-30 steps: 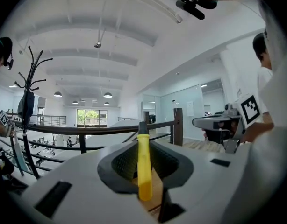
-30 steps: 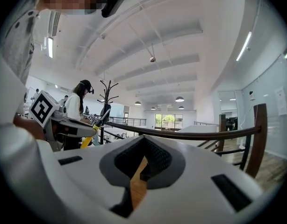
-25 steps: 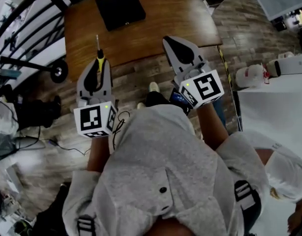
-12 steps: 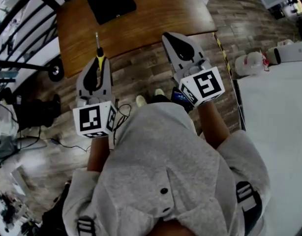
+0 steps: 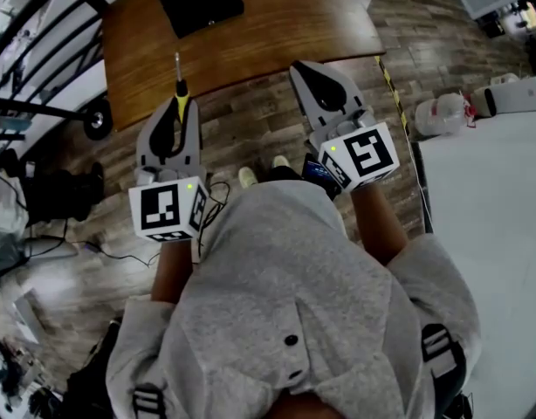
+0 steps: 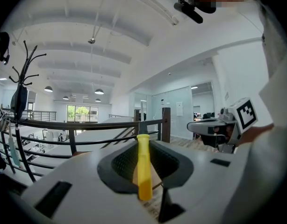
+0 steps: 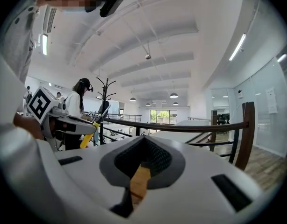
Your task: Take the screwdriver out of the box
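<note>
**Left gripper** [image 5: 175, 112] [image 6: 144, 146] – jaws part closed and clamped on the screwdriver [image 5: 179, 101] [image 6: 143, 164]. The yellow handle sits between the pads and runs along the jaws; the metal shaft sticks out past the fingertips. From the head view the shaft tip lies over the near edge of the tabletop [image 5: 285, 24], and the handle and gripper body are over the floor [image 5: 250, 120]. Marker cube [image 5: 168, 209] at the rear, by the person's hand.

**Right gripper** [image 5: 313, 77] [image 7: 143, 141] – jaws together at the tips, nothing between them; only a strip of wood shows through the gap behind the tips. It is held level beside the left one, well apart from it, its tips at the tabletop's near edge. Marker cube [image 5: 362, 154] at the rear.

**Screwdriver** – out of the box [image 5: 201, 3], held in the left gripper alone, touching neither tabletop nor box. The right gripper view also catches it at the left [image 7: 89, 138].

**Box** – black, flat, lying at the far side of the tabletop, well apart from both grippers. Whether it is open or closed cannot be told.

**Tabletop** – brown wood, carrying only the box.

**Surroundings** – plank floor; dark railing [image 5: 41, 24] at the left; a white table [image 5: 486, 208] at the right.
</note>
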`<state>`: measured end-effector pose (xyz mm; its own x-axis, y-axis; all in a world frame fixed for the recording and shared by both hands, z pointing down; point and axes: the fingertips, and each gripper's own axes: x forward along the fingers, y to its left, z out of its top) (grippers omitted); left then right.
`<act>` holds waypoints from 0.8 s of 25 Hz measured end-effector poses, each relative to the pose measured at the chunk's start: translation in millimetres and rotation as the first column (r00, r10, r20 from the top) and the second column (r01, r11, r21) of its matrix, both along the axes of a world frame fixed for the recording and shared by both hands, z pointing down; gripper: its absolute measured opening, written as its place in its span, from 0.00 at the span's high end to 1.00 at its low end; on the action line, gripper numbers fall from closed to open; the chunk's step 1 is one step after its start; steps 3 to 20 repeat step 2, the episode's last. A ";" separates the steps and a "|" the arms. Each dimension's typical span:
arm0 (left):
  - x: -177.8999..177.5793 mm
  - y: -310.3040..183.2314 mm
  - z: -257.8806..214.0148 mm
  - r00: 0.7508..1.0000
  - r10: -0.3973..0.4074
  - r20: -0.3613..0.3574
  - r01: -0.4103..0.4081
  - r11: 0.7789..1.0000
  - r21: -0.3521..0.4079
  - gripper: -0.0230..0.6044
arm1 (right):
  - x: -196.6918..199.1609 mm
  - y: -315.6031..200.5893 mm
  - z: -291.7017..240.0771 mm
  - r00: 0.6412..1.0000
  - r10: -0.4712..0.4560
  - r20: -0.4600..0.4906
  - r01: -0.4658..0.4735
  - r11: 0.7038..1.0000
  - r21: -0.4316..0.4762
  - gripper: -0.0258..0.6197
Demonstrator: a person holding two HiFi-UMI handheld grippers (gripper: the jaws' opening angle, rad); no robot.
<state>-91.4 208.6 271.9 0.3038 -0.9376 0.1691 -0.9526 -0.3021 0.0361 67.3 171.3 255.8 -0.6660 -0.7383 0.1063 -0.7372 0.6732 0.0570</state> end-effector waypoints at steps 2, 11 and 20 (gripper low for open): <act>-6.1 3.0 -0.5 1.000 -0.007 0.002 0.007 1.000 0.000 0.83 | -5.1 3.9 -1.0 1.000 -0.004 -0.004 0.004 1.000 0.004 0.94; -6.1 3.0 -0.5 1.000 -0.007 0.002 0.007 1.000 0.000 0.83 | -5.1 3.9 -1.0 1.000 -0.004 -0.004 0.004 1.000 0.004 0.94; -6.1 3.0 -0.5 1.000 -0.007 0.002 0.007 1.000 0.000 0.83 | -5.1 3.9 -1.0 1.000 -0.004 -0.004 0.004 1.000 0.004 0.94</act>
